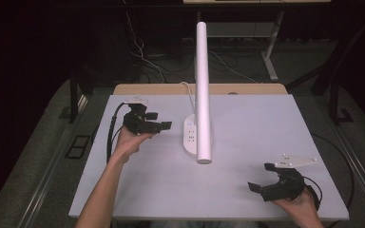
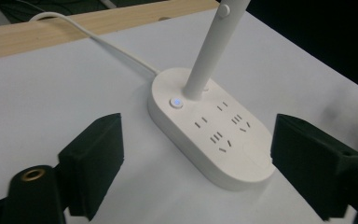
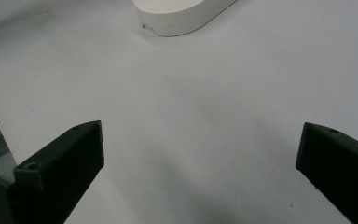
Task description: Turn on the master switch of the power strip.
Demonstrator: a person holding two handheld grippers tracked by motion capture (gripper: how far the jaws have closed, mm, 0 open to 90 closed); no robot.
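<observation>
In the high view, a white lamp base [image 1: 191, 135] with plug holes is seen near the middle of the desk [image 1: 247, 123]. A tall white pole [image 1: 202, 90] is stood up on the base. The left claw [image 1: 160, 121] is held just to the left of the base, its jaws spread wide and nothing gripped. The right claw [image 1: 261, 176] is held well apart from the base, near the front right corner, also spread wide.

In the left gripper view, the lamp base [image 2: 214, 128] is seen between the two open jaws, not touched. A small blue light [image 2: 176, 102] is lit beside the pole [image 2: 209, 51]. A white cord [image 2: 98, 39] is run away from the base.

In the right gripper view, the end of the base [image 3: 182, 14] is seen far off, past the spread jaws.
</observation>
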